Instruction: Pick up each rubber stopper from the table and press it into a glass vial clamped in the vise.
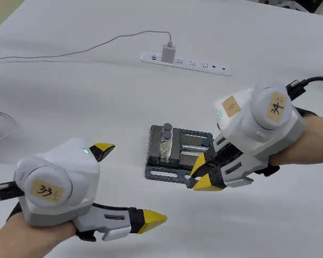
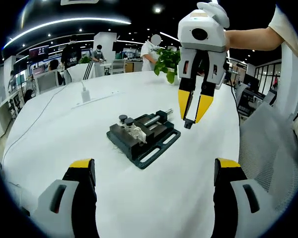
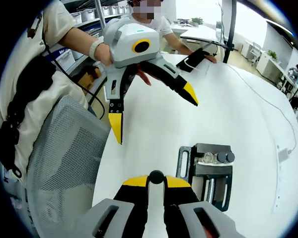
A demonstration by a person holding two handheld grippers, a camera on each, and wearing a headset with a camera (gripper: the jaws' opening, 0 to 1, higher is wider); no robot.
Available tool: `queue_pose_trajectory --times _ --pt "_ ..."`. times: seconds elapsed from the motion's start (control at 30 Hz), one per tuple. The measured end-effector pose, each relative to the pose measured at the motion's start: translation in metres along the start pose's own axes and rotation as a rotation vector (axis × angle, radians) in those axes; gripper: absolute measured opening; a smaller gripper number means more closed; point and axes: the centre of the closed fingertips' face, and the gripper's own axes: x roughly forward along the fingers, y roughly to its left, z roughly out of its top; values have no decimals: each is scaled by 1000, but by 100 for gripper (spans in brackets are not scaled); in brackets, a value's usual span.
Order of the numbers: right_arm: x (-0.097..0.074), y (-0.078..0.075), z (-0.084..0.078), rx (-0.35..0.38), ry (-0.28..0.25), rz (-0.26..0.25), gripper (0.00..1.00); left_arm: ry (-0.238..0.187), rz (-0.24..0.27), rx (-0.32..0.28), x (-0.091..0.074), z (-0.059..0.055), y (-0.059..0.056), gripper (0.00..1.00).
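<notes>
On a white counter (image 1: pixel 59 107), the left gripper (image 1: pixel 128 183) hovers near the front edge, its yellow-tipped jaws spread wide with nothing between them. Just beyond and to its right, at the centre, a dark vise (image 1: pixel 161 173) sits flat on the counter. It clamps two glass vials (image 1: pixel 165 146) side by side, and both vials show dark tops. Farther back on the counter lies a white power strip (image 1: pixel 199 65) with a charger (image 1: pixel 168 52) plugged in, and its cable (image 1: pixel 70 52) trails off to the left. To the right of the vise, the right gripper (image 1: pixel 194 181) hangs above the counter, apart from the vise. Its jaws are pinched together on a small dark stopper (image 3: pixel 156 176), and the tips angle down toward the near end of the vise. Seen from the left gripper view, the stopper sits at the very tips of the jaws, clear of the vials.
</notes>
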Motion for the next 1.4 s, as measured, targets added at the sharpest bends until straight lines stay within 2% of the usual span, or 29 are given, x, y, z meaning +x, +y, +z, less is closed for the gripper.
queue_pose_trajectory --times 0.27,0.53,0.77,0.87,1.1,1.4 --pt "-7 -29 10 -89 48 -24 6 -15 3 -4 -2 2 3 99" --pt "-6 -51 13 -197 117 -19 6 -14 4 -10 -1 2 5 99" --pt "-1 -70 11 -254 171 -25 6 -12 7 -13 -1 0 7 99" --pt "3 -75 8 -284 193 -21 6 -7 10 -14 -1 -2 9 99" --pt "13 -77 8 -319 208 6 6 -8 15 -22 -1 -2 11 99" --pt "22 -84 12 -334 214 30 6 -5 18 -27 -2 -4 13 99"
